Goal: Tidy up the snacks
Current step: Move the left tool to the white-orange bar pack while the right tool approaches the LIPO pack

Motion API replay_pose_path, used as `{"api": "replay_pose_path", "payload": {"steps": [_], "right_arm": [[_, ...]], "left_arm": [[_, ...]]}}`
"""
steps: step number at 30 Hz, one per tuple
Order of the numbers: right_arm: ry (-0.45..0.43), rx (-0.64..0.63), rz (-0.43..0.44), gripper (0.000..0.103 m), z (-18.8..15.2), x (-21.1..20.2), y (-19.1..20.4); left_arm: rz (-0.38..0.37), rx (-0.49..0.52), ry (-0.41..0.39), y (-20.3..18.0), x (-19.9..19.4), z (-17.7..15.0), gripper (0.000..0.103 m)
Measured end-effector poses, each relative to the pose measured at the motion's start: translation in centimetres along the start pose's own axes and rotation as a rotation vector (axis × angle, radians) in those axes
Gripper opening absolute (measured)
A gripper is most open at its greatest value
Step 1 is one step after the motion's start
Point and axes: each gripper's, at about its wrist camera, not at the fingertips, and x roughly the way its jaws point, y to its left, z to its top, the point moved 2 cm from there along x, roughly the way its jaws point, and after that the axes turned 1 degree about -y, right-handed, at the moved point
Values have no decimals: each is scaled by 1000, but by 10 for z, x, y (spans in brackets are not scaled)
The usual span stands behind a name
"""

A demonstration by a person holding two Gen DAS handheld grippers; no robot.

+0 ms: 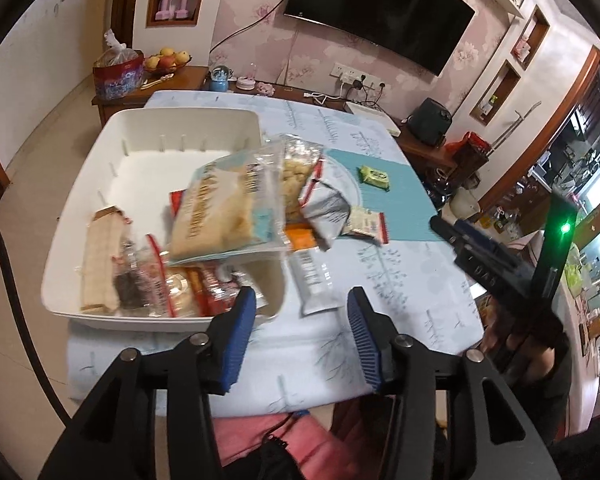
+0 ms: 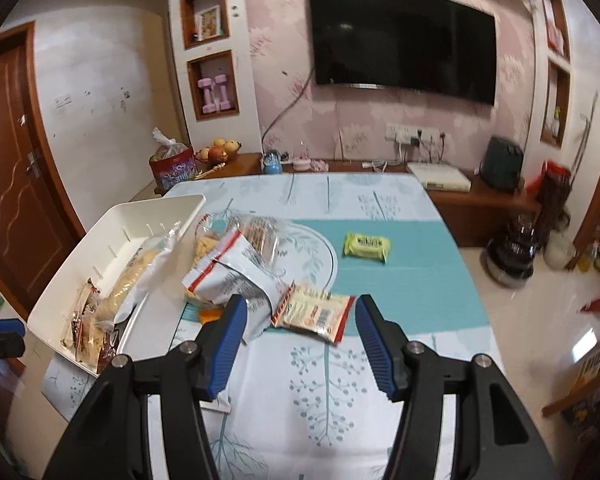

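A white bin (image 1: 180, 114) stands on the left of the table and holds several snack packs. A big clear bag of pale crackers (image 1: 220, 212) lies tilted over its right side, blurred. My left gripper (image 1: 302, 300) is open by the bin's near right corner, with a white barcode packet (image 1: 314, 280) on the cloth just past its fingers. My right gripper (image 2: 300, 308) is open and grips nothing; a red-edged yellow packet (image 2: 312, 312) lies flat just beyond its tips. A grey-white pouch (image 2: 232, 276) and a green packet (image 2: 366, 246) lie further out. The bin (image 2: 156, 204) is to the left.
A teal mat (image 2: 412, 280) covers the middle of the patterned tablecloth (image 2: 328, 400). A round glass plate (image 2: 324, 252) lies under the snack pile. Behind the table is a low wooden sideboard with a fruit bowl (image 2: 218, 152). The right gripper's body (image 1: 484, 252) shows at right.
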Motion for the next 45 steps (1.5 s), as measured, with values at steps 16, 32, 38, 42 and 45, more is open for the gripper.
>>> {"api": "replay_pose_path", "payload": {"steps": [16,32,38,42,45], "right_arm": [[118,125,55,57,-23,31,-54],[95,-126,84,57,-18,65,-75],[72,-304,131,58,-18,77,-63],[67,-382,176,61,-19,85,-55],[63,-426,197,68,-19,92,-49]], "left_arm": [[122,-11,25,-65,75,5,70],[337,-14,24,-85,155,-6,74],[357,-100,30,-75,171,-14,74],[385,-119,23,-69,179,-15,74],[399,-121,30,-66,185,-15,74]]}}
